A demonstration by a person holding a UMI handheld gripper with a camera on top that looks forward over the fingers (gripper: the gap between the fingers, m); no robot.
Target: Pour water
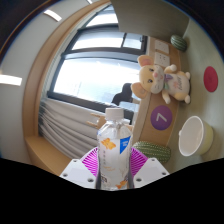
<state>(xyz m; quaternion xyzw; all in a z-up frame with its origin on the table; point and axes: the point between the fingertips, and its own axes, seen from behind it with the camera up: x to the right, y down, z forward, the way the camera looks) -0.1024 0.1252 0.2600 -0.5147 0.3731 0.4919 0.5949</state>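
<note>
A bright room tilts across the view: a broad window (95, 75) with a dark frame fills the background, lit panels of a ceiling (20, 60) curve away to one side, and a pale wooden sill or ledge (50, 150) runs under the glass. Beside the window we see a wall (190, 110) set with a beige plush animal (160, 80), a purple disc bearing a white numeral 7 (163, 119), a magenta disc (211, 78) and a white ring-shaped piece (193, 135). A small green cactus-like plant (178, 42) stands past the plush toy, and a dark figure or object (124, 95) shows against the window, too small for us to make out.

In the foreground our gripper (115, 170) is clamped on a clear plastic water bottle (115, 150), lifted with nothing visible under it. Its white cap (116, 116) points away from the fingers, toward the window, and its label shows blue and yellow patches. Both magenta pads (94, 163) press against the bottle's sides, one on each flank, with no gap that we can see. A green ribbed object (152, 150) lies just beyond the fingers, partly hidden; we cannot tell what it is.
</note>
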